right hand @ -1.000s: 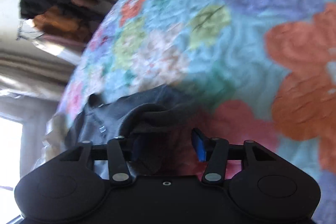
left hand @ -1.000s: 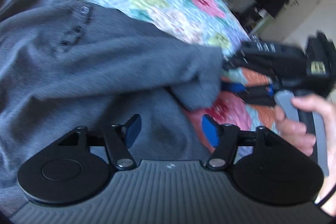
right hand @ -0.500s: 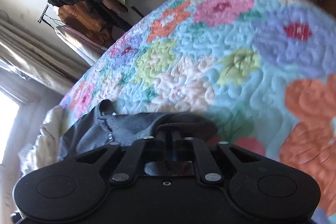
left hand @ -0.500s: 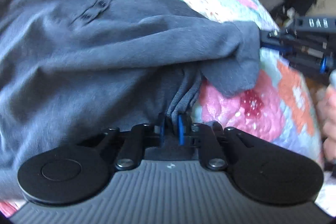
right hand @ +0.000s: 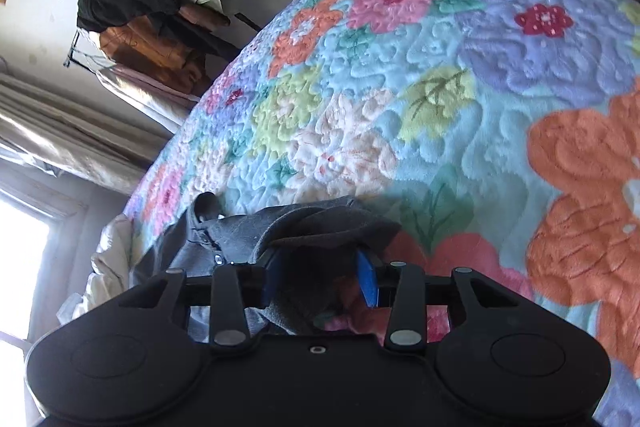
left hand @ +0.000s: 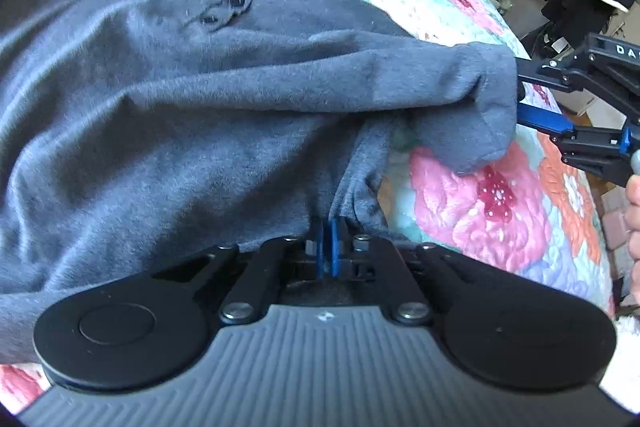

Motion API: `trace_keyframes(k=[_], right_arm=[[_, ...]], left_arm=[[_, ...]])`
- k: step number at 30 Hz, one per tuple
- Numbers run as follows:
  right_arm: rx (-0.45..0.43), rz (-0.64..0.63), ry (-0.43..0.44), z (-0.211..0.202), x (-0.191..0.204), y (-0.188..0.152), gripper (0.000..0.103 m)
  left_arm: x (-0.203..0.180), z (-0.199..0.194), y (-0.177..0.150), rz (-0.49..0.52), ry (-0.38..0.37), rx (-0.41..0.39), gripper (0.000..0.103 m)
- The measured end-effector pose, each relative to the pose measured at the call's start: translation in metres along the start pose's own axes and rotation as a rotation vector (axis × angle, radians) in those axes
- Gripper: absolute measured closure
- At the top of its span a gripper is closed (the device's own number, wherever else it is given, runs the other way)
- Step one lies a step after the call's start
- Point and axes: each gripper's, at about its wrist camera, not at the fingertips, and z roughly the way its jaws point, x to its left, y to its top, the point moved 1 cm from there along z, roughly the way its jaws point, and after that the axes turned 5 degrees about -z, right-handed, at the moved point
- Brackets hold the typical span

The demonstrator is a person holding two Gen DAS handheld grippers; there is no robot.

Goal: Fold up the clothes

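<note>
Grey knit, soft and faintly fuzzy, made up the shirt (left hand: 208, 131), which lay spread on the bed over a quilt (left hand: 496, 211) of puffy stitched flowers in pink, orange, lilac and pale blue. A short placket with three dark buttons (left hand: 236, 1) sat near its collar, and long rolling wrinkles ran across its body.

Its side edge was gathered into narrow pleats where the left gripper (left hand: 329, 247) was pinched tight on it, blue pads pressed together with cloth between. The right gripper (right hand: 320, 281) had its fingers apart, and the sleeve end (right hand: 332, 227) was draped over and between them, more hung than gripped.

That loose sleeve looked like the weak point: with nothing clamping it, any lift or swing would probably let it slide off the smooth blue pads (right hand: 368, 283) and flop back onto the quilt. The left pinch held only a thin bunch near the edge, so a hard pull might stretch the knit or drag the whole shirt sideways, crooked for the fold. The plush quilt would likely catch the fabric too.
</note>
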Motion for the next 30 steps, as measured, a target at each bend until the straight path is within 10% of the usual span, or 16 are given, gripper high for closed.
trace_keyframes(k=[11, 15, 20, 25, 27, 30], right_arm=[[-0.079, 0.051, -0.047, -0.017, -0.004, 0.002, 0.053], [-0.054, -0.012, -0.006, -0.017, 0.006, 0.002, 0.053], [0.052, -0.101, -0.062, 0.012, 0.016, -0.005, 0.058], [0.179, -0.194, -0.1, 0.05, 0.022, -0.003, 0.058], [0.147, -0.232, -0.121, 0.049, 0.025, 0.0, 0.086], [0.055, -0.301, -0.126, 0.022, 0.036, 0.003, 0.09]], left_arm=[[0.016, -0.034, -0.012, 0.056, -0.014, -0.015, 0.098], [0.005, -0.027, -0.007, 0.047, -0.068, 0.002, 0.051], [-0.015, -0.004, 0.0, 0.059, -0.122, 0.043, 0.028], [-0.051, 0.027, -0.003, 0.271, -0.015, 0.019, 0.002], [-0.05, 0.029, -0.004, 0.264, 0.006, -0.02, 0.013], [-0.04, 0.017, 0.003, 0.207, 0.079, -0.031, 0.083]])
